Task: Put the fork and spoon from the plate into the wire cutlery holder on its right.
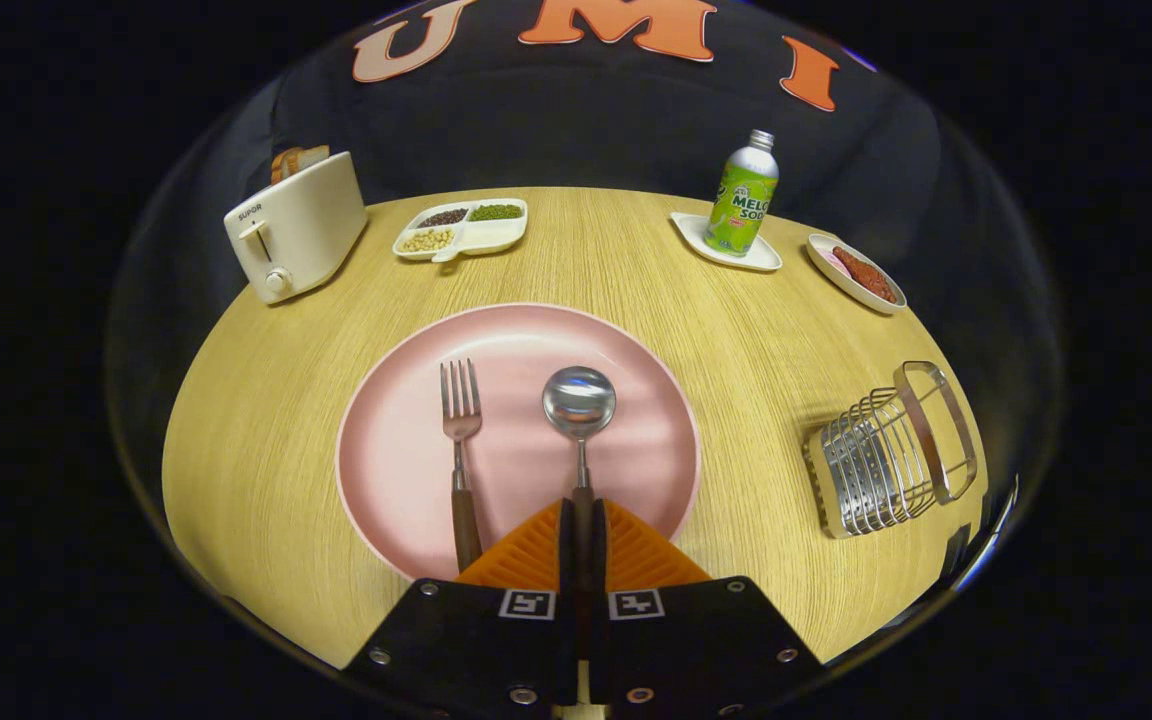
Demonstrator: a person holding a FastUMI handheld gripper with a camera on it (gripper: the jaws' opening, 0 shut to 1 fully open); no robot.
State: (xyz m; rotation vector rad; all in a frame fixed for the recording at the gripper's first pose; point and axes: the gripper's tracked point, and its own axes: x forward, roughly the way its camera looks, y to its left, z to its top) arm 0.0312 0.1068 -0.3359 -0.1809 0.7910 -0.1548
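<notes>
A pink plate lies on the round wooden table just ahead of my fingers. On it a fork with a dark wooden handle lies left of a spoon, both pointing away from me. My gripper is shut on the spoon's dark handle, with both orange fingers pressed against it from either side. The fork's handle runs just past the left finger. The wire cutlery holder with its wooden rim stands on the table to the right of the plate.
A cream toaster with bread stands far left. A white divided dish of beans sits behind the plate. A green soda bottle on a white tray and a small dish of red food sit far right.
</notes>
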